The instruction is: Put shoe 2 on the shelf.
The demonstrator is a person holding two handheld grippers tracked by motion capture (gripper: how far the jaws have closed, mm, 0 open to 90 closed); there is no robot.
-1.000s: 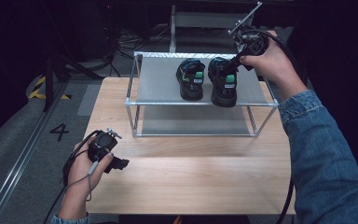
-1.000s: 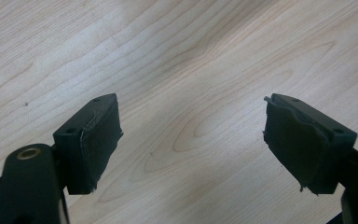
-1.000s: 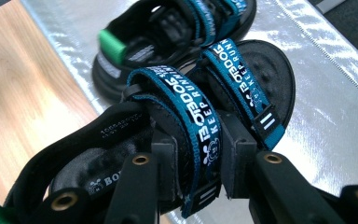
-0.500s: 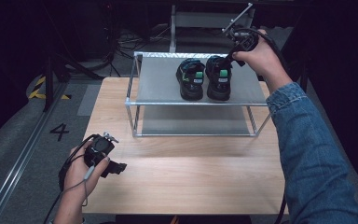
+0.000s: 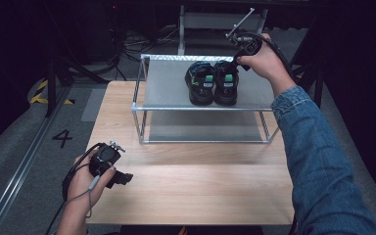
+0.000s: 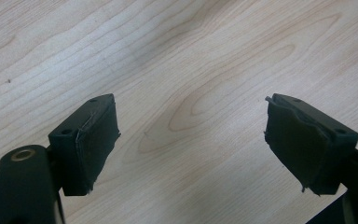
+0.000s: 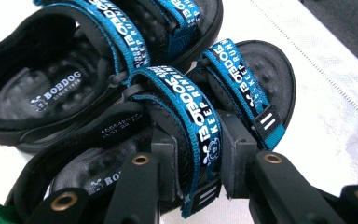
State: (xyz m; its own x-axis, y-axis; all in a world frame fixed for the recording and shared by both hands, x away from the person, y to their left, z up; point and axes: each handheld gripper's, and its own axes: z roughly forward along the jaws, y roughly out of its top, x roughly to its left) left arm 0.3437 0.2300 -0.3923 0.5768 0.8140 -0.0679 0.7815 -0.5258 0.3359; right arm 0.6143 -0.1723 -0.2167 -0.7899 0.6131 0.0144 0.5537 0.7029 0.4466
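Observation:
Two black sandals with blue straps stand side by side on the top shelf of a metal rack (image 5: pixel 166 88). My right gripper (image 7: pixel 198 168) is shut on the blue strap of the right sandal (image 5: pixel 226 82), its jaws pinching the strap from both sides; the left sandal (image 5: pixel 199 83) lies close beside it. In the high view my right gripper (image 5: pixel 236 61) reaches over the back right of the shelf. My left gripper (image 5: pixel 122 178) rests low over the wooden table (image 5: pixel 191 181) at the front left, open, with bare wood between its pads (image 6: pixel 91 140).
The rack has a lower shelf (image 5: pixel 200 129) and thin metal legs, and takes up the far half of the table. Dark floor with cables lies behind, and a "4" marking (image 5: pixel 62 138) is on the floor at the left.
My right gripper has slid the right sandal leftward along the top shelf until it sits against the left sandal. The left gripper has barely moved.

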